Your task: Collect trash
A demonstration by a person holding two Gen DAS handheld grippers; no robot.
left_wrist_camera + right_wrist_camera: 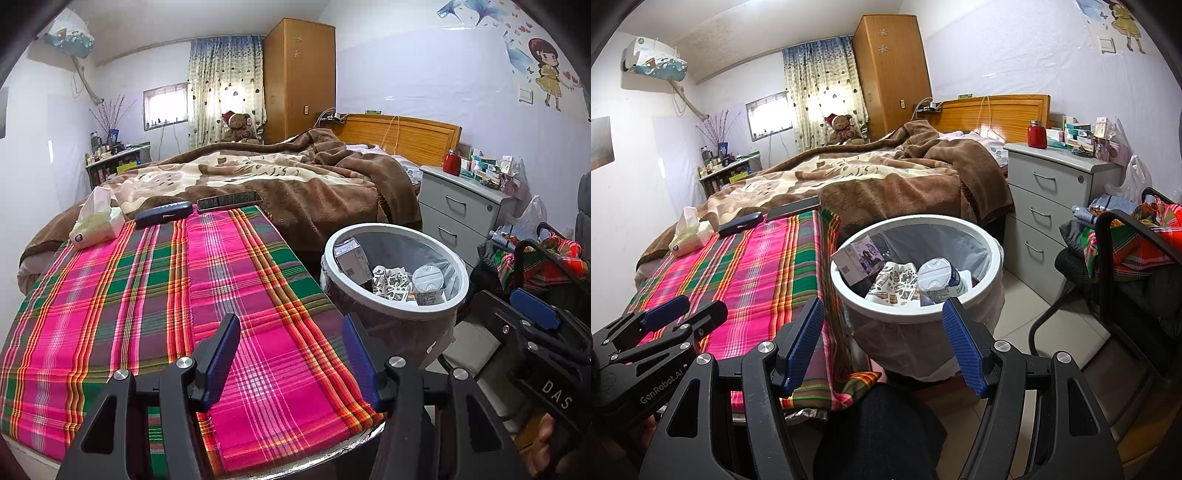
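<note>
Plaid cloth (207, 288) in pink, green and orange covered the table top, and the white-rimmed trash bin (458, 295) stood on the floor just beside its right edge. Inside the bin lay the collected trash: a small carton (858, 260) leaning against the rim on the side nearest the table, a crumpled printed paper (894, 284) in the middle, and a white bottle (936, 278) lying tilted beside the paper on the side away from the table.

Left of the bin, the left gripper (291, 354) hovered over the near end of the cloth with its blue-padded jaws parted and nothing between them. The right gripper (882, 343) hung in front of the bin, jaws spread wide and empty, one finger over the cloth's edge and the other at the bin's near rim.

Well beyond the bin, at the far end of the cloth, sat a tissue pack (96, 225), a dark glasses case (164, 214) and a phone (229, 201), side by side. Behind the bin stretched a bed under a brown blanket (295, 173), and a grey drawer cabinet (1052, 195) stood past the bin to its right. A chair (1123, 258) piled with clothes stood right of the bin.
</note>
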